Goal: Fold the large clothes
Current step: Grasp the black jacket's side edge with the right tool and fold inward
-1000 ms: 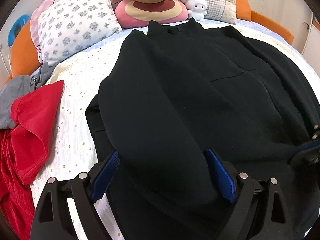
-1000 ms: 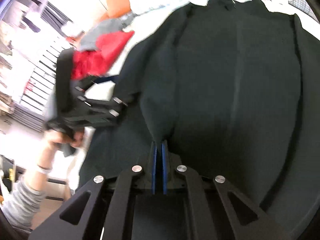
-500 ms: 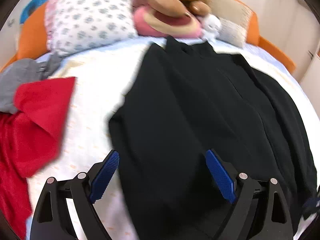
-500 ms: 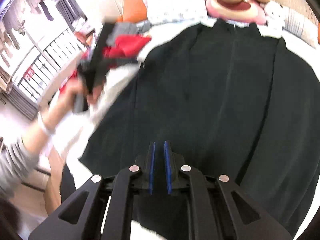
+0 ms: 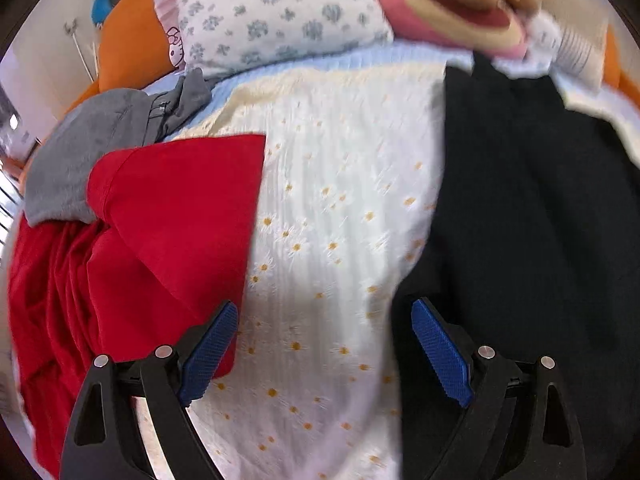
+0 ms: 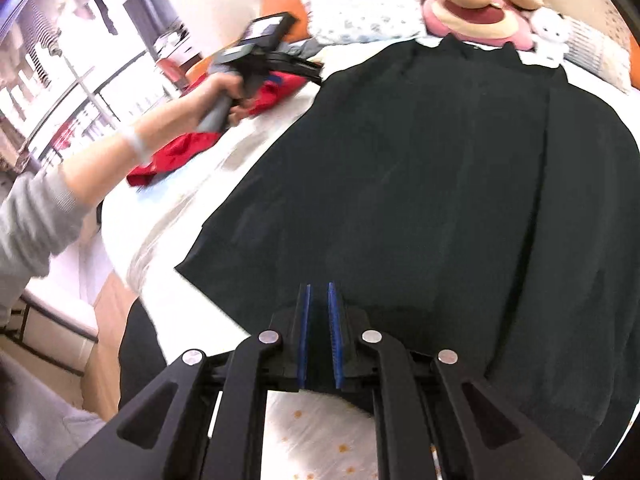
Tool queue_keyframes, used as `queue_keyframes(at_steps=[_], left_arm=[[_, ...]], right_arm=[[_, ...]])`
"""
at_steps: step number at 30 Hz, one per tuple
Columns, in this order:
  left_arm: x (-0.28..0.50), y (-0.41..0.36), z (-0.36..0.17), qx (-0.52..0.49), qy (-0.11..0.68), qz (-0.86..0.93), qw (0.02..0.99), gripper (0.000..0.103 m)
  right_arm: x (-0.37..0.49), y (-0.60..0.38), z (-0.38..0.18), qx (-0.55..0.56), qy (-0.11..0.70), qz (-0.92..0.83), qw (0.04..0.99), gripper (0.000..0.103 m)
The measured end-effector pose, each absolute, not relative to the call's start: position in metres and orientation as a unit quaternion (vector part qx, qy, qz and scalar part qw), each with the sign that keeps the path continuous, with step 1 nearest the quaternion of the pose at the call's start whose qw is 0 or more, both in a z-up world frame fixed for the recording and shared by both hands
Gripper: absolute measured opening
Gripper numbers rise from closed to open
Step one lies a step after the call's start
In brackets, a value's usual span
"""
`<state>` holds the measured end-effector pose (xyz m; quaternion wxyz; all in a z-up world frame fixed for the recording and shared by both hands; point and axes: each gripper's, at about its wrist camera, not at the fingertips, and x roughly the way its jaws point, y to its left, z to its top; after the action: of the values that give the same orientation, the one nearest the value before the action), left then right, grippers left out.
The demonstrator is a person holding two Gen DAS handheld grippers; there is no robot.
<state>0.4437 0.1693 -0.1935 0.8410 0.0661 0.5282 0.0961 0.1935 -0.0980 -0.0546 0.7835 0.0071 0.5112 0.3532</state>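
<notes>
A large black garment [image 6: 440, 184] lies spread on the bed, collar toward the pillows; it fills the right of the left wrist view [image 5: 540, 240]. My left gripper [image 5: 324, 344] is open and empty above the white flowered sheet [image 5: 340, 208], between the black garment and a red garment [image 5: 160, 220]. It shows in the right wrist view [image 6: 264, 56], held over the red garment [image 6: 180, 152]. My right gripper [image 6: 319, 320] has its blue pads close together with a narrow gap, at the garment's near hem; I cannot tell whether cloth is pinched.
A grey garment [image 5: 100, 140] lies behind the red one. A flowered pillow [image 5: 280, 12], a pink plush [image 6: 472, 20] and a white plush [image 6: 552, 36] sit at the bed head. The bed's left edge [image 6: 132, 248] drops to the floor.
My left gripper has swung left, off the black garment, to above the bare sheet beside the red garment. My right gripper has pulled back toward the hem and its pads have parted slightly.
</notes>
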Motion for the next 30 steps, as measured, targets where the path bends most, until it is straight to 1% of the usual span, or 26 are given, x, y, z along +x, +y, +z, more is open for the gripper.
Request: queue_keyframes(at_steps=[6,9,11,12,13,14,15,16,20,23,27,30], left_arm=[[0.451,0.163,-0.223,0.097,0.537,0.133,0.827,0.093],[0.451,0.159,-0.221,0.111,0.531,0.141,0.828,0.094],[0.450,0.161,-0.212,0.101,0.529,0.138,0.831,0.094],[0.448,0.163,-0.202,0.092,0.523,0.130,0.838,0.094],[0.448,0.165,-0.197,0.085,0.520,0.123,0.841,0.094],[0.448,0.167,-0.188,0.073,0.517,0.115,0.845,0.094],[0.448,0.168,-0.183,0.066,0.516,0.109,0.847,0.094],[0.449,0.169,-0.176,0.055,0.515,0.101,0.850,0.094],[0.449,0.168,-0.157,0.026,0.510,0.083,0.856,0.094],[0.446,0.165,-0.153,0.007,0.511,0.070,0.857,0.094],[0.438,0.163,-0.151,0.000,0.505,0.059,0.861,0.094],[0.434,0.163,-0.151,-0.003,0.503,0.053,0.863,0.094]], right_arm=[[0.190,-0.092,-0.090,-0.025,0.553,0.324,0.767,0.011],[0.188,-0.088,-0.079,-0.036,0.544,0.330,0.770,0.011],[0.185,-0.082,-0.059,-0.035,0.520,0.345,0.780,0.012],[0.185,-0.077,-0.053,-0.035,0.513,0.355,0.781,0.015],[0.184,-0.069,-0.045,-0.038,0.501,0.367,0.783,0.020],[0.183,-0.061,-0.040,-0.041,0.490,0.376,0.785,0.047],[0.180,-0.048,-0.035,-0.049,0.474,0.392,0.787,0.077],[0.175,-0.034,-0.033,-0.061,0.460,0.399,0.791,0.082],[0.142,0.043,-0.034,-0.140,0.409,0.448,0.783,0.073],[0.118,0.084,-0.047,-0.188,0.389,0.467,0.771,0.072],[0.096,0.116,-0.069,-0.251,0.368,0.460,0.768,0.069],[0.093,0.129,-0.083,-0.268,0.367,0.446,0.771,0.069]])
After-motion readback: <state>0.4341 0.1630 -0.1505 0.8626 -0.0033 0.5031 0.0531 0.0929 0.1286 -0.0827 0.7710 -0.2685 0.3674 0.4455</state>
